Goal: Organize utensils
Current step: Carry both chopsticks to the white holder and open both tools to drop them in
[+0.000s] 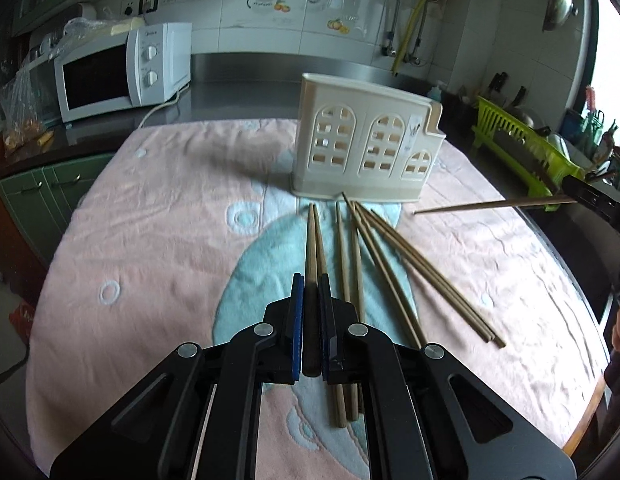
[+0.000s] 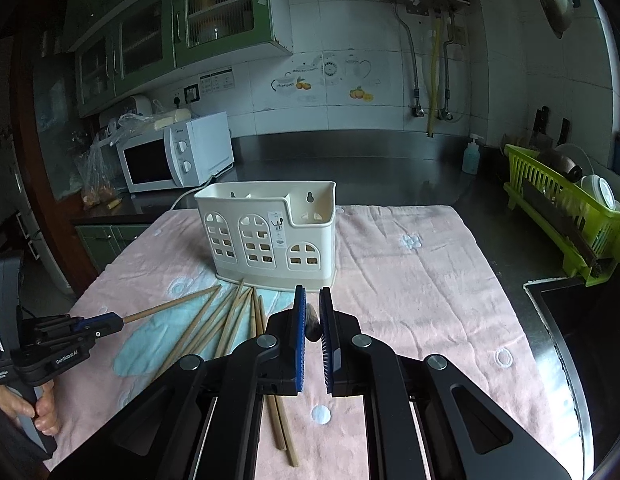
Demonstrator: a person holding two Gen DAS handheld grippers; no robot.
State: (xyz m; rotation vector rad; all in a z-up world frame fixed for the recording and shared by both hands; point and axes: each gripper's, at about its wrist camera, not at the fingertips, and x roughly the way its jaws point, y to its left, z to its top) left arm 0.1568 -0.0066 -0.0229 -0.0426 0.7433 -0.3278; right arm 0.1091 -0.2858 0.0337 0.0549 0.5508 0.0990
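- Left gripper (image 1: 310, 292) clamps one chopstick (image 1: 311, 240) between its blue pads, tip pointing at the holder (image 1: 366, 140).
- Right gripper (image 2: 312, 300) pinches the end of another chopstick (image 1: 494, 204); in the left view it sticks out level above the towel (image 1: 149, 220).
- Loose chopsticks (image 1: 390, 256) lie fanned on the towel just in front of the holder.
- Holder stands upright, compartments open on top.
- To do it well, probably: lift, tilt each stick vertical, tip over a tall compartment, release only once inside; don't nudge the holder.

White tiled wall (image 2: 350, 92), green cabinets (image 2: 213, 12) (glass-fronted), steel counter (image 2: 370, 168)
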